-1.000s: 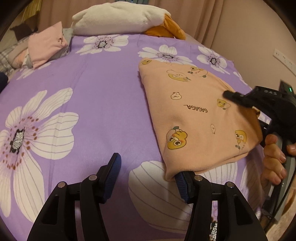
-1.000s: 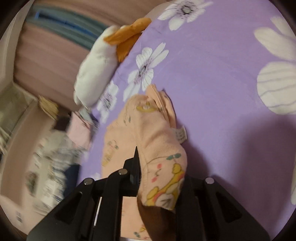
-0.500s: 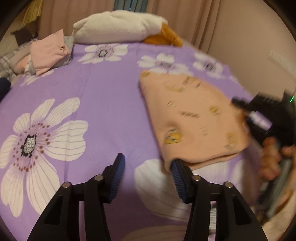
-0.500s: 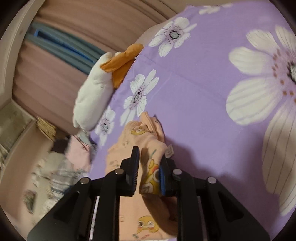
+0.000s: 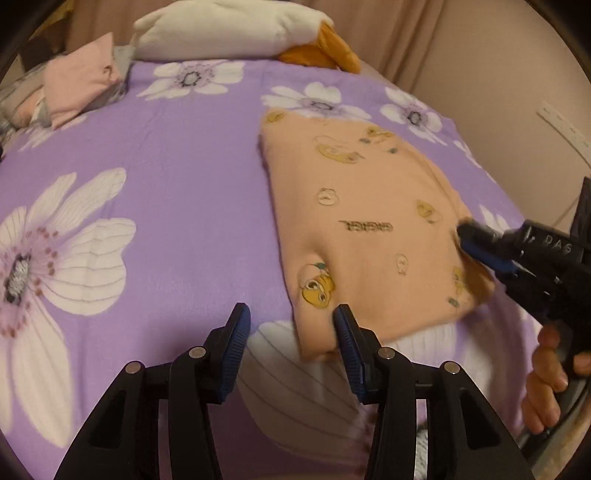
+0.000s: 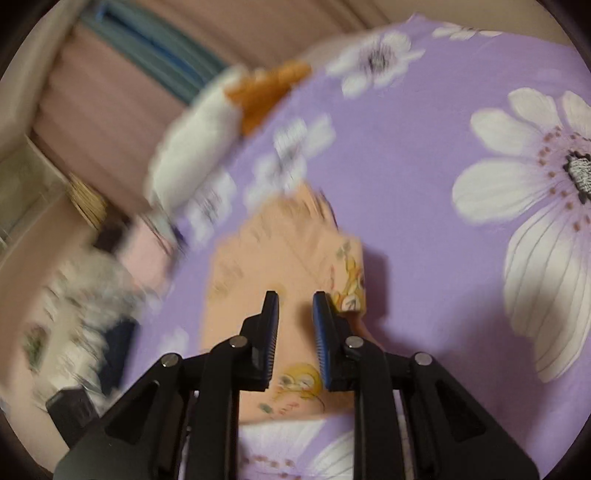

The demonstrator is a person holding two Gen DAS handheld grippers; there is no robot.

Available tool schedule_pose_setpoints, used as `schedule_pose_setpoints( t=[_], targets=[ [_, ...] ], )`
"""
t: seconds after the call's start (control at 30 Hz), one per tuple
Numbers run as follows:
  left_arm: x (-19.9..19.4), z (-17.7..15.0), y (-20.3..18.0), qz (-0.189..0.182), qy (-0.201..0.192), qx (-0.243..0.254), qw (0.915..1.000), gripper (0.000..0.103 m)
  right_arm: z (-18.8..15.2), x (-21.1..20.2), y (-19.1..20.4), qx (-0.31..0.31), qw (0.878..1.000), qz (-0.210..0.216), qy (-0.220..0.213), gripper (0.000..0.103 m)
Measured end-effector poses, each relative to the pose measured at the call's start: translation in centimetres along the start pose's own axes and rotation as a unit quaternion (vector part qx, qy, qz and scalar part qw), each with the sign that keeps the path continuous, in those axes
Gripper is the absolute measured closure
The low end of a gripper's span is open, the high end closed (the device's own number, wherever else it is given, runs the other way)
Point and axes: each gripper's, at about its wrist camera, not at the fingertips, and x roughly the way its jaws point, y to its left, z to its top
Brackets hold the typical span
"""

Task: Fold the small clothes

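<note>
On the far left of the left wrist view a folded pink garment (image 5: 79,79) lies on a pile at the edge of the bed (image 5: 177,192), whose purple cover bears large white flowers. Behind it, along the head of the bed, rests a white cushion (image 5: 225,31) with an orange piece (image 5: 325,51) at its right end.

At the bottom of that view the left hand-held gripper (image 5: 291,347) stands open over the cover. Its jaws have just been closing a little, yet they press on nothing — its right finger (image 5: 349,350) sits at the near corner of the garment, its left finger (image 5: 232,350) over bare cover.

To the right lies the task's thing, a folded peach top (image 5: 369,236) printed with yellow cartoon chicks, flat on the bed right of centre.

At its right edge the right hand-held gripper (image 5: 469,238) reaches in from the side, held by a person's hand (image 5: 550,380). In the blurred right wrist view its jaws (image 6: 295,332) stand a narrow gap apart above the peach cloth; they have just been closing, and no cloth is clearly pinched between them — the fabric appears to lie beneath.
</note>
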Motion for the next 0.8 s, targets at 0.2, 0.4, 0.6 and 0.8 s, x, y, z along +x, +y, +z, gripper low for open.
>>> schedule_pose_setpoints(
  t=[0.2,0.4,0.6,0.8],
  targets=[
    [0.1,0.1,0.0,0.0,0.001,-0.002,1.0,0.055,0.8,1.4,-3.4,0.042,0.998,-0.009,0.053,0.102],
    [-0.1,0.1,0.1,0.002,0.001,0.005,1.0,0.055,-0.4,-1.2,-1.0,-0.012,0.998,0.02,0.062,0.087],
    [0.0,-0.2,-0.1,0.003,-0.002,0.006,1.0,0.054,-1.8,1.5,1.7,-0.107,0.989,-0.017,0.098,0.075],
    [0.0,-0.2,-0.4,0.007,-0.003,0.012,0.9999,0.054,-1.8,1.2,1.6,-0.121,0.986,-0.025,0.109,0.075]
  ],
)
